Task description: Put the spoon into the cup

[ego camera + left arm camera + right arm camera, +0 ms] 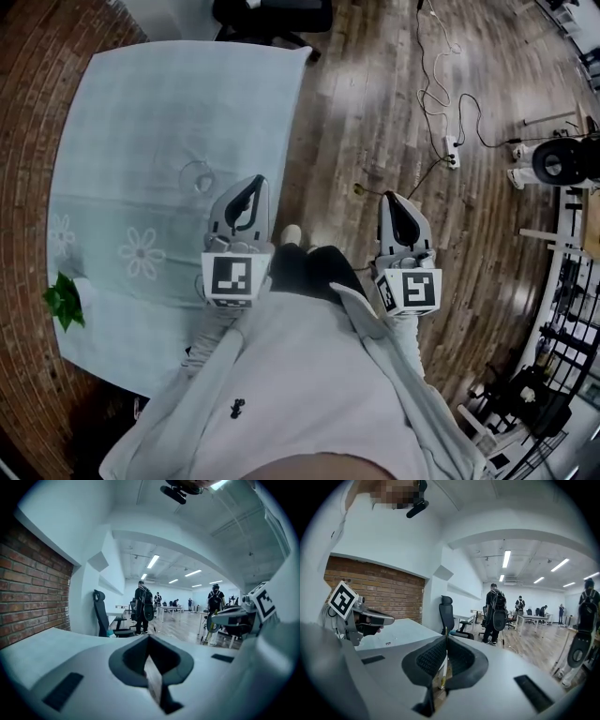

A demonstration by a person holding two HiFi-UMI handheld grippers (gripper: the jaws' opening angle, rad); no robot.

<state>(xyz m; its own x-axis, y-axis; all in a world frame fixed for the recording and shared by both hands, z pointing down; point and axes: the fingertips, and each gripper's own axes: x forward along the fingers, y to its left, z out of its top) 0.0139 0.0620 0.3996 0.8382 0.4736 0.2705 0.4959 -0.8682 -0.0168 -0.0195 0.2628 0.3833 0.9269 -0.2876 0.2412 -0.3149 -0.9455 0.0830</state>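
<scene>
In the head view a table with a pale blue flowered cloth (141, 122) stands at the left. On it is a small clear cup (198, 178), faint against the cloth. No spoon shows in any view. My left gripper (254, 180) hovers over the table's right edge, just right of the cup, its jaws together and empty. My right gripper (387, 196) is over the wooden floor, right of the table, shut with nothing in it. The left gripper (149, 638) and the right gripper (446, 637) both point level into the room, jaws meeting at their tips.
A green plant (64, 300) sits at the table's near left corner. A dark office chair (272, 14) stands beyond the table. Cables and a power strip (451, 150) lie on the floor at right, by equipment racks (572, 309). People (143, 606) stand far off.
</scene>
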